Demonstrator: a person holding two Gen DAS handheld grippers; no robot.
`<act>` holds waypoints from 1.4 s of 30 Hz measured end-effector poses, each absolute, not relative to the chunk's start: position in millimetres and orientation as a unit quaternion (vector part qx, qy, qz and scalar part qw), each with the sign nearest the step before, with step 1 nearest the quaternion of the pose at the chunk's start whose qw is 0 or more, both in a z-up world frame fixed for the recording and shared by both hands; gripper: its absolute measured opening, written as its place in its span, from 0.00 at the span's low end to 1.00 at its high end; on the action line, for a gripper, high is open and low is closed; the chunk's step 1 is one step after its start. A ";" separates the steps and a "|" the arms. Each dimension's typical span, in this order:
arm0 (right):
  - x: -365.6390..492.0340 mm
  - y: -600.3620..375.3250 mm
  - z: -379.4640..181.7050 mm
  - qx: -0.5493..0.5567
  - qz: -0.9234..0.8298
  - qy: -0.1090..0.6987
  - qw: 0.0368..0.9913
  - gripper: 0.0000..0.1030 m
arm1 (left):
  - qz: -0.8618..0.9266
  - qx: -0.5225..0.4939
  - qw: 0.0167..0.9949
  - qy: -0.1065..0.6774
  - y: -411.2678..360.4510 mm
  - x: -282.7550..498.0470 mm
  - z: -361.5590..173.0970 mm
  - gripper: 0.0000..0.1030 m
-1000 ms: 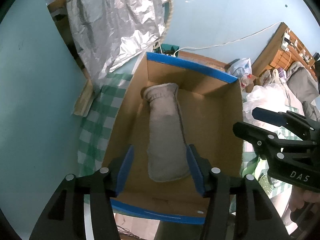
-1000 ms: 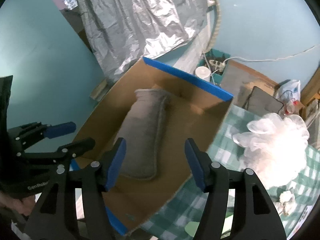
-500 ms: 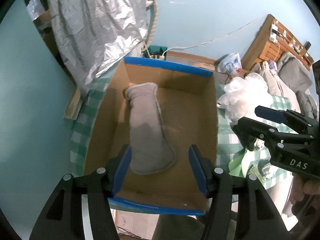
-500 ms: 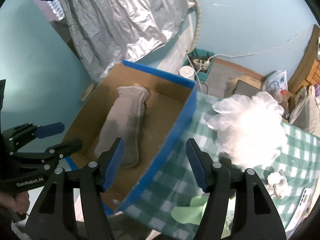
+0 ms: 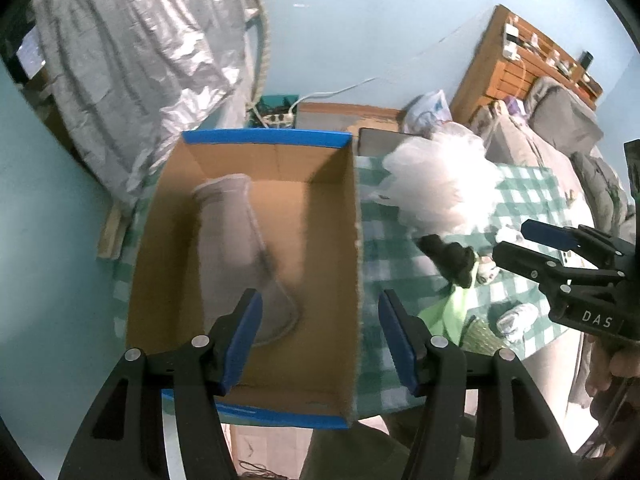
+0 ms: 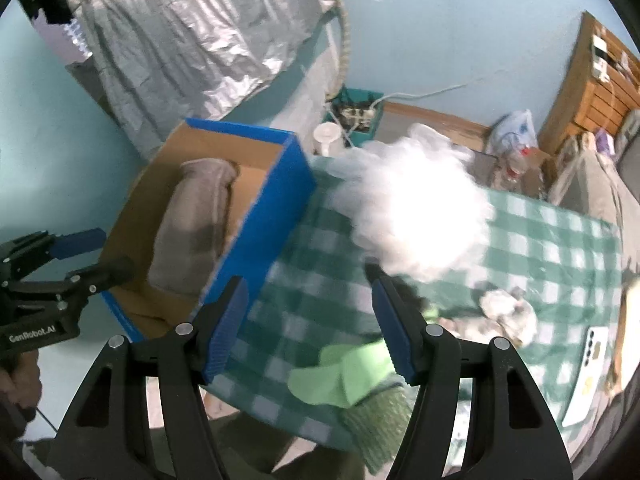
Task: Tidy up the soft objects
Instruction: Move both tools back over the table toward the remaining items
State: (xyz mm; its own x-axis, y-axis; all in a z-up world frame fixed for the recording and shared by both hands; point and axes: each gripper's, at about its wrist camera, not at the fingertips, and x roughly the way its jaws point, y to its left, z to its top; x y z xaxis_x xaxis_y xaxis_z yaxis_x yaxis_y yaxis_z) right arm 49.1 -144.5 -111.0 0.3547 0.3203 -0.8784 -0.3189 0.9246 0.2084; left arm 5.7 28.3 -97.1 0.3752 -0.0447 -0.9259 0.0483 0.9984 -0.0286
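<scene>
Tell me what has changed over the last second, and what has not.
Both tongs have swung from over the cardboard box toward the checked tablecloth: the left tongs now straddle the box's right wall, the right tongs sit over the cloth near the green cloth. Both are empty. The grey sock stays in the box; the white plastic bag has not moved.

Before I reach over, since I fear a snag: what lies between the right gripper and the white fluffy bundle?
In the right wrist view, only bare checked tablecloth lies between the right gripper and the white fluffy bundle.
</scene>
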 end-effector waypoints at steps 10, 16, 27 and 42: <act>28.6 -204.6 -112.8 0.017 0.148 0.545 0.825 0.62 | -0.070 0.026 0.824 0.561 -17.3 5.8 -98.3 0.60; 15.2 -233.3 -119.3 0.019 0.126 0.555 0.822 0.63 | -0.094 0.044 0.819 0.564 -46.2 2.3 -102.7 0.63; -7.2 -269.4 -138.1 0.029 0.098 0.575 0.812 0.63 | -0.125 0.073 0.801 0.580 -84.3 -5.6 -121.9 0.64; -21.6 -285.7 -183.7 0.034 0.090 0.609 0.787 0.63 | -0.145 0.091 0.767 0.619 -106.5 -2.6 -169.4 0.69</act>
State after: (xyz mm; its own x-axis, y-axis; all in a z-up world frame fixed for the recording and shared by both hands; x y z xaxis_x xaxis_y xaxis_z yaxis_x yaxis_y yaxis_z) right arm -21.6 -285.7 -183.7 0.2426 0.1825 -0.9528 -0.1001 0.9816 0.1626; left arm -2.6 -106.5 -169.4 0.1922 -0.1096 -0.9752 0.3342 0.9417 -0.0400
